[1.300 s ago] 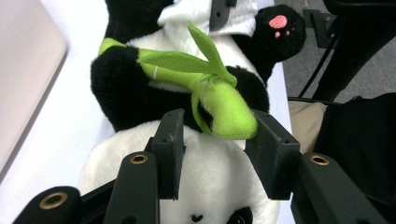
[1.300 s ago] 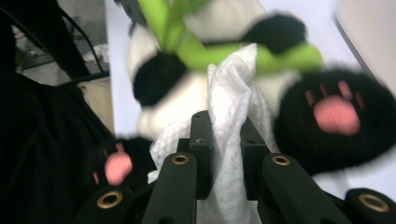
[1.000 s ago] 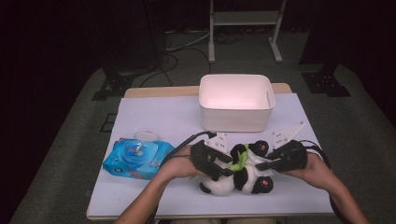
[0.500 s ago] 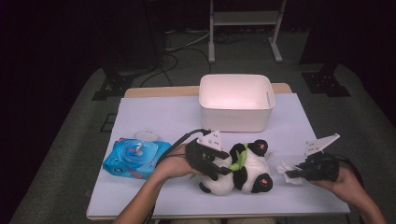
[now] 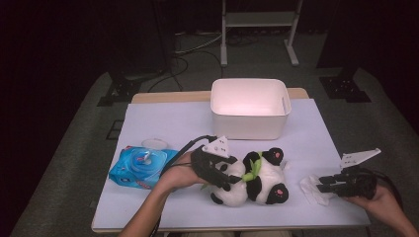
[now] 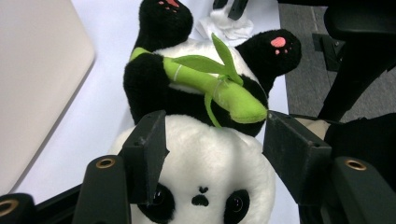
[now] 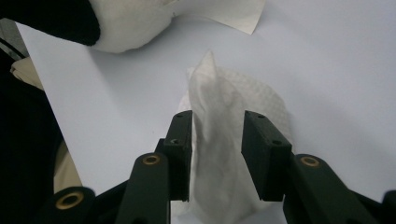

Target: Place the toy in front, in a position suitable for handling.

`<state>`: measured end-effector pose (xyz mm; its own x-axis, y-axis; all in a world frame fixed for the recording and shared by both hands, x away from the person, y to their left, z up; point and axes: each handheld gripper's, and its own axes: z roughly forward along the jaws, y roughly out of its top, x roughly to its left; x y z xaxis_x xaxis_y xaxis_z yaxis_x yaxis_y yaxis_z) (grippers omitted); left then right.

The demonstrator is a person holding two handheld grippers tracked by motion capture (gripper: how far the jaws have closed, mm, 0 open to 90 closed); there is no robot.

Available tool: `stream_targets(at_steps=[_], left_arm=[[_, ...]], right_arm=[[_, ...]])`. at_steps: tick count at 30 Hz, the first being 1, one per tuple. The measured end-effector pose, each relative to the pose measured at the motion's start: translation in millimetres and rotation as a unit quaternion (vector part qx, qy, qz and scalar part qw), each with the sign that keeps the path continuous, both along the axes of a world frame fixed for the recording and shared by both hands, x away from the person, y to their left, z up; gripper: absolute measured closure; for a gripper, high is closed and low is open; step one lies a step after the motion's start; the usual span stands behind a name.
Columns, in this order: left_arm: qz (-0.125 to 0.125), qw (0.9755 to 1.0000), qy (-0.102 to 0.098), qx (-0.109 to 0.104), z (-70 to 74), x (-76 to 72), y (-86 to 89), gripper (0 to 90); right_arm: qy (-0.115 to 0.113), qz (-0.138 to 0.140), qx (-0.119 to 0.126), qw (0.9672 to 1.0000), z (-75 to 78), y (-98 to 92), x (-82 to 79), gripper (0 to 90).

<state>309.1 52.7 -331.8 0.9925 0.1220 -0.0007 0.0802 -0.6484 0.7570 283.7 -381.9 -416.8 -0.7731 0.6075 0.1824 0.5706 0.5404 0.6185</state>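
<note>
White tabletop in the high view: plush panda (image 5: pixel 252 178) lies at centre front, left gripper (image 5: pixel 225 177) at its head, right gripper (image 5: pixel 322 186) over a crumpled tissue (image 5: pixel 312 188) to its right; white plastic bin (image 5: pixel 250 107) behind, blue wipes pack (image 5: pixel 141 166) at left, print unreadable. Left gripper view: jaws just opening, parted either side of the fluffy head; green felt bamboo (image 6: pixel 215 86) across the chest. Right gripper view: jaws just opening, tissue between, embossed texture visible.
</note>
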Motion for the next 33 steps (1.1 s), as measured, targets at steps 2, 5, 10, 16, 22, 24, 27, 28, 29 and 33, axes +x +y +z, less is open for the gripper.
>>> stream_targets(at_steps=[2, 5, 10, 16, 22, 24, 27, 28, 29, 33], left_arm=[[0.004, 1.0000, 0.000, -0.003, -0.7, 0.3, 1.9, 38.2], [0.009, 0.9999, 0.003, -0.006, -3.6, 0.9, 6.2, 37.0], [0.023, 0.9996, 0.005, -0.012, -10.5, 2.5, 14.3, 34.7], [0.040, 0.9991, 0.006, -0.013, -14.4, 2.3, 22.7, 30.4], [0.058, 0.9981, 0.004, -0.020, -18.8, 0.7, 32.3, 25.6], [0.064, 0.9977, 0.007, -0.024, -20.2, 1.1, 36.3, 24.7], [0.080, 0.9965, 0.008, -0.026, -22.2, 1.8, 43.2, 23.5], [0.081, 0.9964, 0.008, -0.026, -22.5, 1.7, 44.9, 23.5], [0.084, 0.9961, 0.006, -0.028, -23.0, 1.5, 46.5, 23.6], [0.091, 0.9955, 0.002, -0.029, -20.3, 0.9, 52.2, 22.0]], right_arm=[[-0.003, 0.000, 0.008, 1.0000, 3.4, -1.0, 0.0, 60.8], [-0.009, 0.003, 0.015, 0.9998, 8.6, 0.5, 0.2, 59.8], [-0.015, 0.013, 0.015, 0.9997, 15.4, 8.5, 4.5, 58.1], [-0.022, 0.023, 0.025, 0.9992, 24.5, 18.0, 12.2, 54.7], [-0.029, 0.038, 0.035, 0.9983, 37.6, 30.5, 22.6, 51.7], [-0.033, 0.044, 0.033, 0.9979, 41.7, 34.4, 25.6, 50.2], [-0.037, 0.053, 0.033, 0.9973, 50.0, 40.7, 31.1, 49.3], [-0.038, 0.058, 0.036, 0.9970, 53.6, 43.3, 33.3, 49.6], [-0.039, 0.061, 0.037, 0.9967, 55.6, 44.9, 34.9, 50.0], [-0.045, 0.074, 0.035, 0.9957, 65.5, 53.8, 41.9, 49.4]])
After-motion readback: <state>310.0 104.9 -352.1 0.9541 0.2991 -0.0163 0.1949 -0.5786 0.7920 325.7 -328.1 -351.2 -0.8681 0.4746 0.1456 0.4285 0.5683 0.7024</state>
